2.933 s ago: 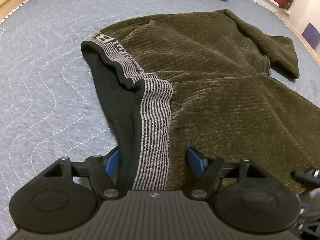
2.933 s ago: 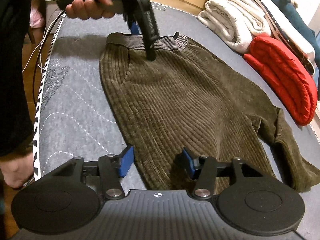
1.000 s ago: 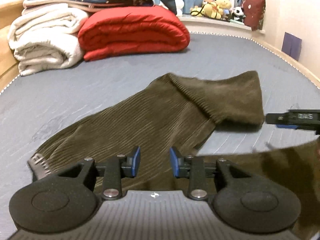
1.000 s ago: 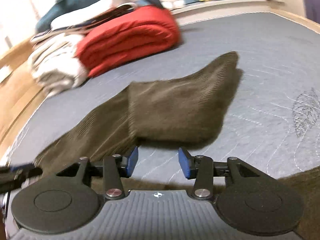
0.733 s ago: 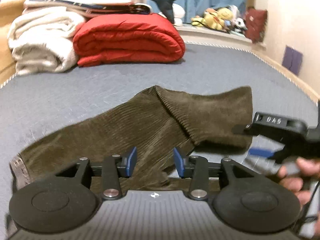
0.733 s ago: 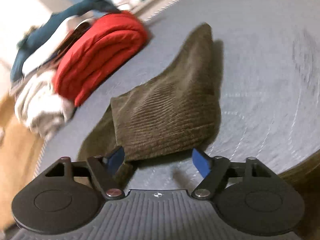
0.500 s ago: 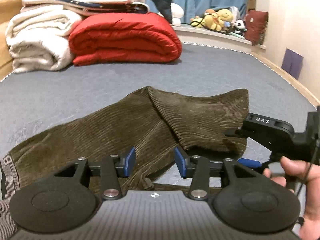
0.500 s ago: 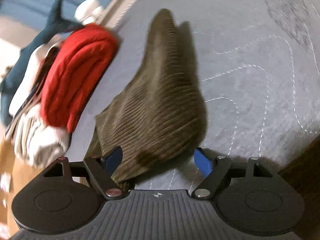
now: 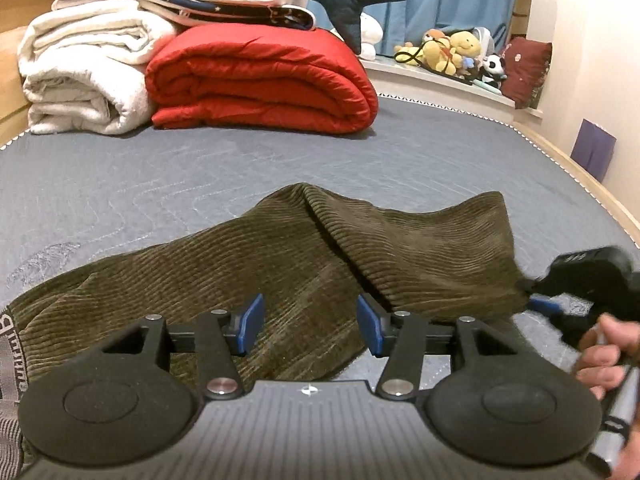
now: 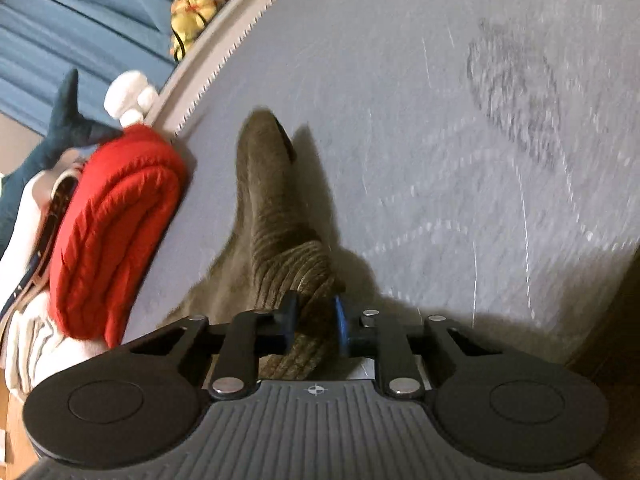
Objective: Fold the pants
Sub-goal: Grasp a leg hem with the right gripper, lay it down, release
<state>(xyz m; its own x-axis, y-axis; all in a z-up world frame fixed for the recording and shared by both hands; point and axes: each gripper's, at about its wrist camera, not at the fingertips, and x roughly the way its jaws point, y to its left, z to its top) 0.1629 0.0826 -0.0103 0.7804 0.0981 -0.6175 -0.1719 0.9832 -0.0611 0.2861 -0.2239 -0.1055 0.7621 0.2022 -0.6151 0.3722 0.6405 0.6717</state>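
Pants: lay flat on the grey bed cover, olive corduroy, already doubled lengthwise, one leg on the other.
Long axis: ran from the waistband at the near left edge of the left wrist view across to the leg cuffs at the right, with a slight kink at mid-length.
Right claw: narrow, jaws just drawn in and clamped on a bunched corner of the cuff; cloth filled the gap between the pads in the right wrist view.
Right claw seen from the left: sat at the near right corner of the cuffs, a hand on its handle.
Left claw: about half wide, jaws just eased apart, nothing pressed between the pads; the mid-leg cloth lay below and just beyond the tips.
Nearer hand: the right held the cuff end; the left stood over the middle, well short of the waistband.
Judgement: the coming fold would likely turn on carrying the cuffs leftward along that axis toward the waistband.
Risk: a single-corner grip could let the far cuff corner sag and skew the fold.
Surroundings: red quilt and white blanket stacked at the far left, well apart from the pants.
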